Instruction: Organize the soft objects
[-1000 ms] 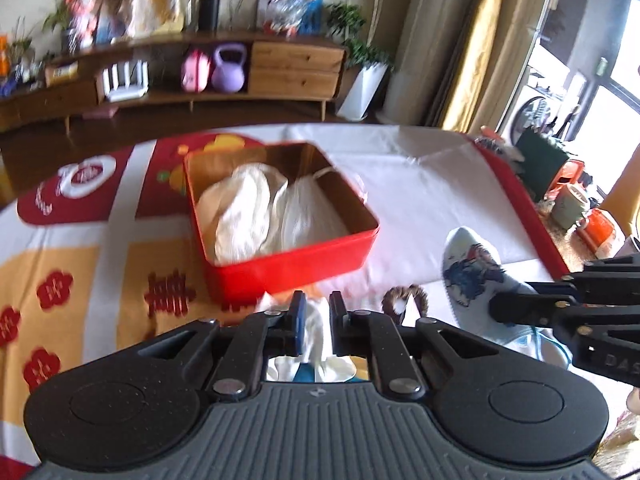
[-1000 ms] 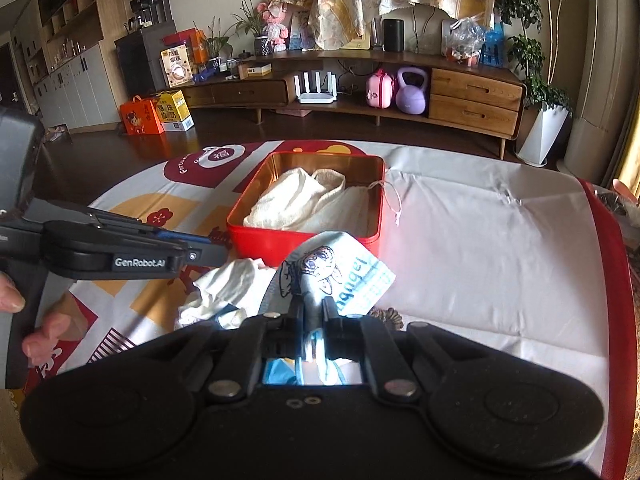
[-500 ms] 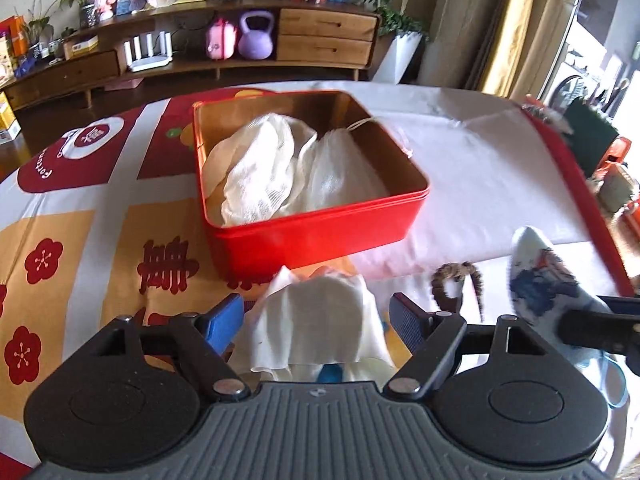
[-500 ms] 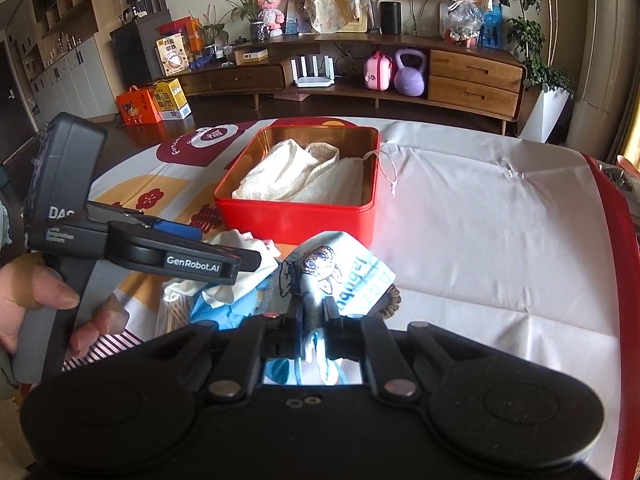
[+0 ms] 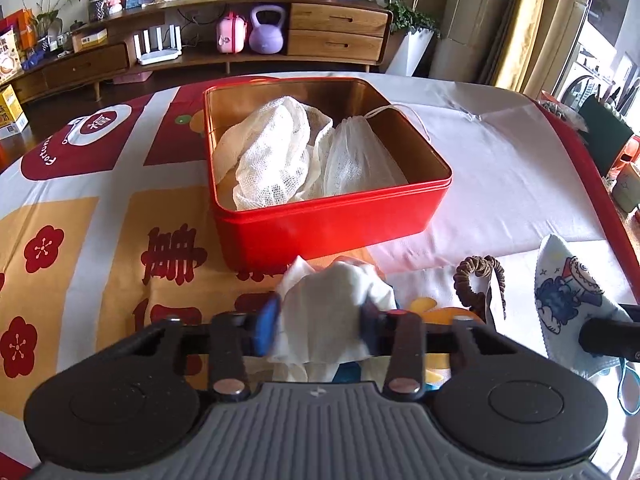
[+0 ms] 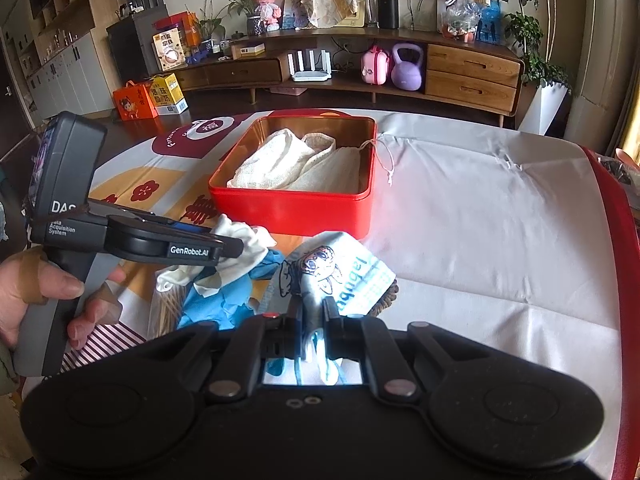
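A red tin box [image 5: 332, 216] [image 6: 292, 206] stands mid-table with two cream mesh bags [image 5: 280, 156] [image 6: 296, 164] inside. My left gripper [image 5: 320, 320] [image 6: 228, 246] is closed around a white cloth [image 5: 324, 312] [image 6: 240, 248], just in front of the box. Blue fabric [image 6: 224, 300] lies under the cloth. My right gripper [image 6: 316, 312] is shut on a printed cartoon face mask [image 6: 336, 272] [image 5: 568, 292] and holds it right of the cloth. A brown hair scrunchie [image 5: 476, 276] lies on the table between cloth and mask.
The table carries a white cloth with red and orange printed panels [image 5: 80, 240] and a red border [image 6: 624, 248]. A wooden sideboard [image 6: 400, 68] with a purple kettlebell [image 5: 266, 30] stands beyond the table. Items crowd the far right edge [image 5: 624, 168].
My left gripper opened wide half a second ago and has now closed in on the white cloth. My right gripper kept its hold on the mask.
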The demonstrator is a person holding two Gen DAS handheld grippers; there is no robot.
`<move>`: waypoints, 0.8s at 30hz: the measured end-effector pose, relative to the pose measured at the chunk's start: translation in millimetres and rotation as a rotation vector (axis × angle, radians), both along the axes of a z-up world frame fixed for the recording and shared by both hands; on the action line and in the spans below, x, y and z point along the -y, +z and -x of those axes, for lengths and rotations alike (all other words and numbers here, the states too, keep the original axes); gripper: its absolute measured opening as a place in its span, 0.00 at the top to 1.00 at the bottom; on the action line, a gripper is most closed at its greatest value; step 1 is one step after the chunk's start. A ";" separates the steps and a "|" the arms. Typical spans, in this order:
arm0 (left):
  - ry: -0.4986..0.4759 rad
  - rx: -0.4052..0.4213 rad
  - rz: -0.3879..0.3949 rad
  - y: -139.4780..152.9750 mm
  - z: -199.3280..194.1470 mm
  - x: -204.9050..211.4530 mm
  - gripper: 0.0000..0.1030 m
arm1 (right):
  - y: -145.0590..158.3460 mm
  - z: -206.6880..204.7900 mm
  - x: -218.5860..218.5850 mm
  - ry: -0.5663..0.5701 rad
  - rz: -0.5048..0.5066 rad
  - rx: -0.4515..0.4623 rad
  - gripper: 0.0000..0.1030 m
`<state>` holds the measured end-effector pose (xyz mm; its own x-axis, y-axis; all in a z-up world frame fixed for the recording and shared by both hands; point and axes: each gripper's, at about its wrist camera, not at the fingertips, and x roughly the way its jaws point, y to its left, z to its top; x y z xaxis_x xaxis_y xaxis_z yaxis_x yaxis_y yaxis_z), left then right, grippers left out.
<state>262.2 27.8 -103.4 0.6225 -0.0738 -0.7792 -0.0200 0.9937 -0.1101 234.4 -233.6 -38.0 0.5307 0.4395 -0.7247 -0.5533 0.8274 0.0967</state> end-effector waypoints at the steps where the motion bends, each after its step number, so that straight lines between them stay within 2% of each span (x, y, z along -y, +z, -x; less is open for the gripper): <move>1: 0.001 0.005 0.003 1.2 1.0 -0.9 0.68 | 0.3 0.4 0.0 0.000 0.000 0.001 0.92; 2: 0.001 0.011 0.003 2.5 2.1 -1.6 0.70 | 0.5 0.9 0.1 0.000 0.001 0.001 0.92; 4: 0.003 0.024 -0.002 5.1 3.9 -2.9 0.83 | 1.1 1.7 0.0 -0.002 0.003 0.003 0.92; 8: 0.007 0.048 0.008 12.5 9.3 -7.8 0.91 | 4.5 6.1 0.1 -0.001 0.006 0.011 0.92; 16: 0.013 0.090 0.031 34.5 23.0 -21.1 0.94 | 16.8 14.5 0.1 -0.001 0.002 0.035 0.92; 24: 0.023 0.154 0.072 73.1 38.0 -34.0 0.94 | 36.7 18.0 1.6 -0.012 -0.020 0.073 0.92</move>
<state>224.2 61.8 -30.3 0.7362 -0.1107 -0.6676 -0.0196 0.9826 -0.1846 216.5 -235.2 -1.3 0.5869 0.4472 -0.6750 -0.5499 0.8320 0.0732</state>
